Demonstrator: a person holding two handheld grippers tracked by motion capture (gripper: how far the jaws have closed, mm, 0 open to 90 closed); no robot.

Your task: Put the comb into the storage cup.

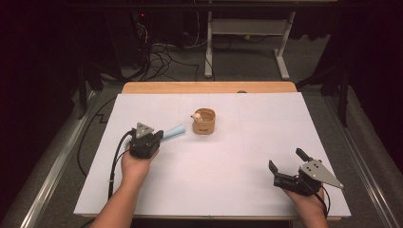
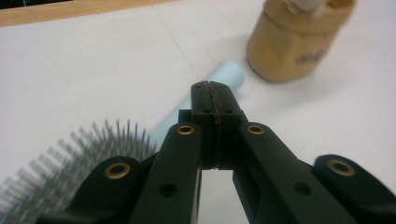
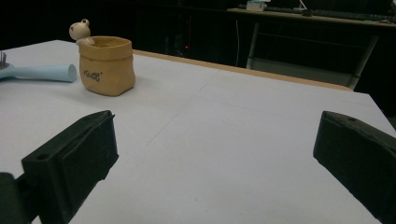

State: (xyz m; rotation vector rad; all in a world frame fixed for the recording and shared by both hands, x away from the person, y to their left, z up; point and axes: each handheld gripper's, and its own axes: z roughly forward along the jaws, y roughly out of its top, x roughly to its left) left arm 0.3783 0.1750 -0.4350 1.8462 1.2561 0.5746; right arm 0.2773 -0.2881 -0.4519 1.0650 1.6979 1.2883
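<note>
A hairbrush with a light blue handle (image 1: 175,131) lies on the white table, its handle end pointing at a tan sack-shaped pot (image 1: 204,121). A small pale figure (image 3: 79,31) peeks over the pot's rim. My left gripper (image 1: 160,136) hovers over the brush, jaws pressed together with nothing between them. In the left gripper view, under the shut left gripper (image 2: 215,93), run the handle (image 2: 229,74) and the grey bristles (image 2: 70,154), with the pot (image 2: 299,42) beyond. My right gripper (image 1: 286,159) rests open at the front right. Past the open right gripper (image 3: 215,154) stands the pot (image 3: 106,65).
The white table sheet (image 1: 228,171) ends at a wooden strip (image 1: 209,87) along the far edge. Behind it are a desk frame (image 1: 247,28) and loose cables (image 1: 161,57) on the floor. Wide bare surface lies between the two grippers.
</note>
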